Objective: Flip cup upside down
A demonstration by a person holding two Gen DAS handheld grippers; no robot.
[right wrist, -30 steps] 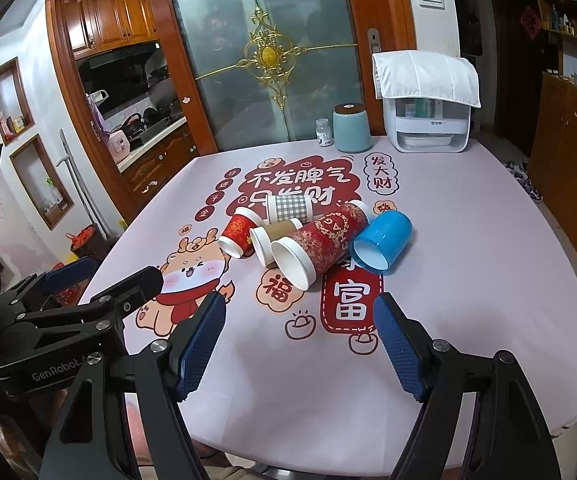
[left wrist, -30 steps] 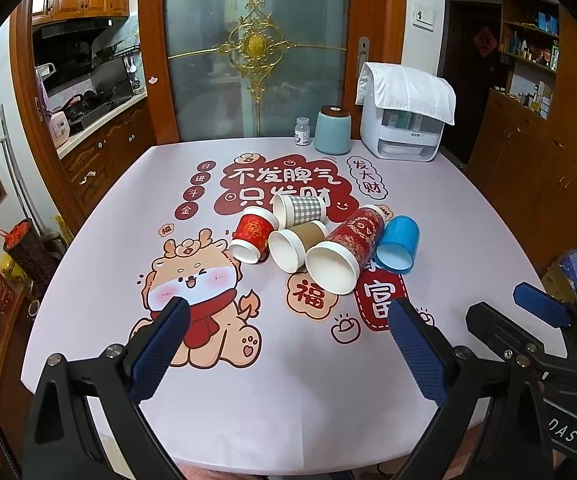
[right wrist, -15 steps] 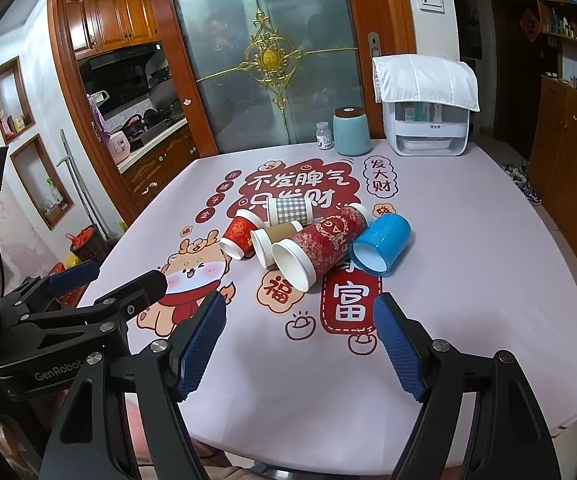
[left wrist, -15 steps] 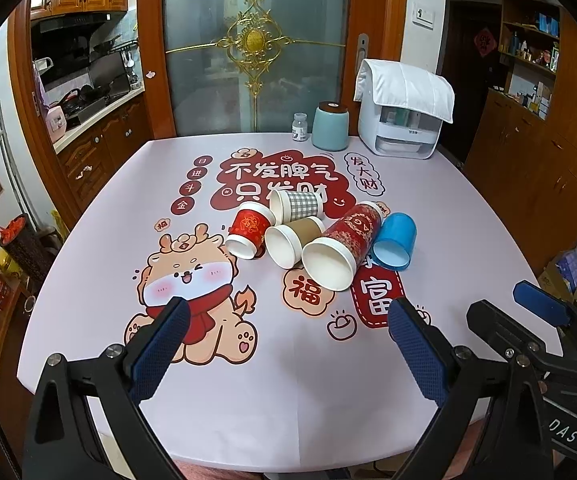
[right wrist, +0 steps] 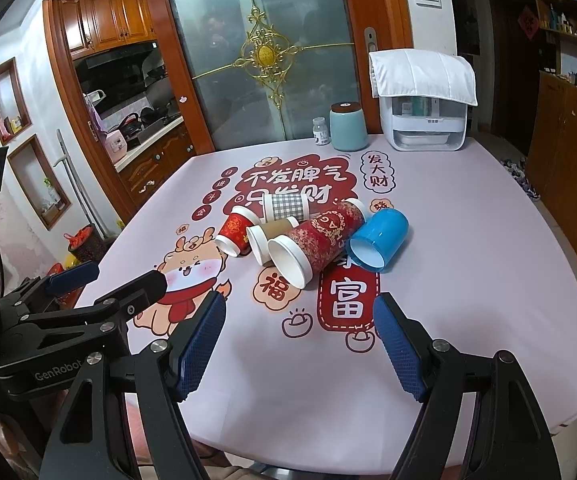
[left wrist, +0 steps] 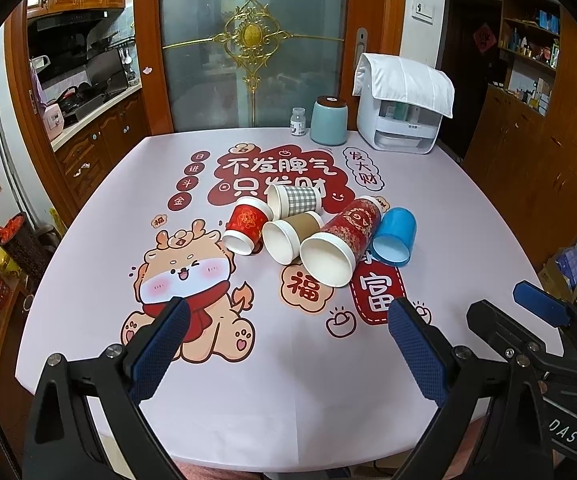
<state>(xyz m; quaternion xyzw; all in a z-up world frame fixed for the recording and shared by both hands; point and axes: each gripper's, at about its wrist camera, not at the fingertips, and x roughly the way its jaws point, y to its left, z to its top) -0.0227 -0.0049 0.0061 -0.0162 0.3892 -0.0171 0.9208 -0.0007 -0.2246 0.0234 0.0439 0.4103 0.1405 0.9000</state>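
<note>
Several cups lie on their sides in a cluster mid-table: a small red cup point(left wrist: 245, 226), a checked cup point(left wrist: 295, 204), a brown cup point(left wrist: 290, 234), a tall red patterned cup point(left wrist: 342, 246) and a blue plastic cup point(left wrist: 393, 237). The same cups show in the right wrist view, with the tall red cup point(right wrist: 314, 242) and blue cup point(right wrist: 378, 240) nearest. My left gripper point(left wrist: 288, 350) is open and empty above the near table edge. My right gripper point(right wrist: 300, 346) is open and empty too, and also shows in the left wrist view point(left wrist: 528, 320).
The table point(left wrist: 468, 216) has a printed pink cloth. At its far edge stand a small white bottle point(left wrist: 298, 121), a teal canister point(left wrist: 329, 120) and a white covered appliance point(left wrist: 404, 104). A glass door is behind; cabinets stand at the right.
Both grippers have drawn back and up slightly, so the cups look a little farther and lower on the cloth. The cups have not moved. Both stay open.
</note>
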